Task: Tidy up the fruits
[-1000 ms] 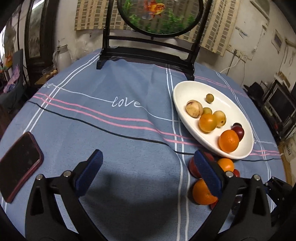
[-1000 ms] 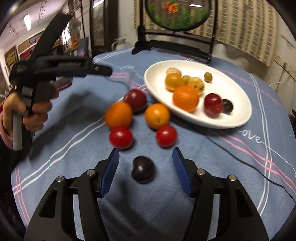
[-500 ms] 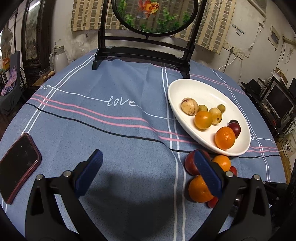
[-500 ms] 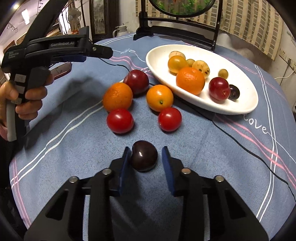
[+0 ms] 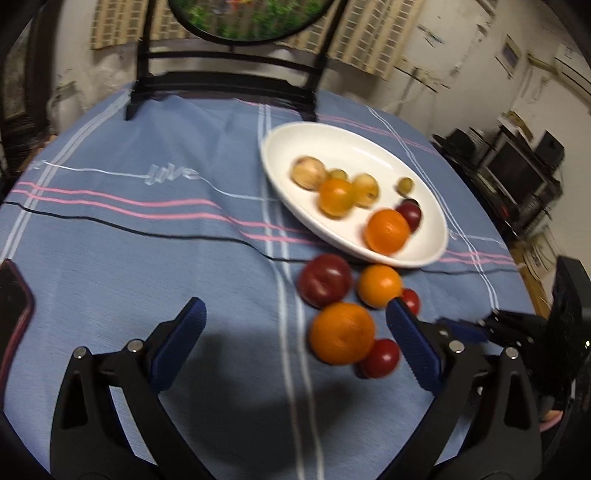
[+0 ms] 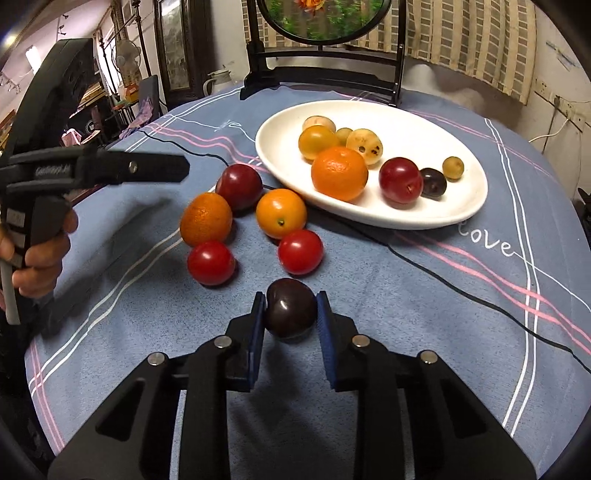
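Here the right gripper (image 6: 290, 314) jaws pinch the dark plum (image 6: 290, 312), on the desk short of the plate (image 6: 465, 206); squeezed hard, it may bruise or slip. Left gripper (image 5: 295, 332) jaws gape wide.

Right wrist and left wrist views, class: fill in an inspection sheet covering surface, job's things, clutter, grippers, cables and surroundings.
Surface: blue striped tablecloth.
Job's things: white plate holding eight fruits; five loose fruits beside it; dark plum.
Clutter: phone at the table's edge.
Grippers: right gripper, jaws shut on the dark plum; left gripper, jaws open, empty.
Cables: white cable at the wall socket.
Surroundings: round framed screen, kettle, electronics.
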The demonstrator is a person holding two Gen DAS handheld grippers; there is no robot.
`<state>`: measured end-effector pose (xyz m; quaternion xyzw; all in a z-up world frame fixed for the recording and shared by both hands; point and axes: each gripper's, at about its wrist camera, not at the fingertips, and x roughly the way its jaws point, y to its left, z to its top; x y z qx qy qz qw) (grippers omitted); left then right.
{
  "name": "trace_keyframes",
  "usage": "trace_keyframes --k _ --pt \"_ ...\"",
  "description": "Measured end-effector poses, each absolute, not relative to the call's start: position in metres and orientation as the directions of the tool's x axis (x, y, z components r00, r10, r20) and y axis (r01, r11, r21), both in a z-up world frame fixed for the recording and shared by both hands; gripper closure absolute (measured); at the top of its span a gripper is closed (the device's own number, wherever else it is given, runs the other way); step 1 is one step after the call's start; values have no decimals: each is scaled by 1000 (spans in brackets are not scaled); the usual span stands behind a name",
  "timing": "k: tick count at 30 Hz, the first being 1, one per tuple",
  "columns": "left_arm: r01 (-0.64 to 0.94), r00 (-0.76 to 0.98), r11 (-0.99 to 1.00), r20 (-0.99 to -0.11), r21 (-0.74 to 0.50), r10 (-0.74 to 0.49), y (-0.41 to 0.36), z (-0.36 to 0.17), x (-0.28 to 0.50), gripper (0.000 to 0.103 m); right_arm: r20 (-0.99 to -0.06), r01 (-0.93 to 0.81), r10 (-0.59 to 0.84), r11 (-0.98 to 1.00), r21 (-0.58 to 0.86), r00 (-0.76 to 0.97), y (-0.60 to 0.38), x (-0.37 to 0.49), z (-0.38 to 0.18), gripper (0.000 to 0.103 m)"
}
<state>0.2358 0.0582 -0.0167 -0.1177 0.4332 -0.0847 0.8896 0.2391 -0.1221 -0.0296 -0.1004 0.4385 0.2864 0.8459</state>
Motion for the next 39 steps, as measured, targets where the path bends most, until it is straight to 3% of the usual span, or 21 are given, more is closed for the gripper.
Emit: trace_keyframes --k 2,6,9,20,24,30,36,39 --pt "71 590 951 -756 -302 -284 55 -21 236 11 -797 -575 398 815 80 454 -122 238 -29 75" --pt "102 553 944 -771 -314 -316 47 -29 239 32 -795 -574 399 815 79 457 -123 236 -28 75" --pt "111 529 937 -779 -330 -337 43 -35 240 38 -797 -570 392 818 74 460 -123 237 -28 75" --pt "114 504 935 -791 -337 -346 36 -51 247 44 -788 -571 394 818 67 473 -124 236 -25 75" --pt "145 495 921 -780 -361 -383 32 -51 246 58 -784 -561 394 824 72 479 -127 237 -24 75" --pt "158 508 925 -775 -346 -376 27 -48 242 58 -772 -552 412 828 96 484 -133 238 -20 75" --pt "189 595 900 -683 -393 -423 41 -21 237 58 -667 -487 455 859 155 590 -154 247 -3 75" --pt "173 614 915 -687 -364 -389 37 -11 254 58 -592 -399 416 901 169 691 -165 262 5 75"
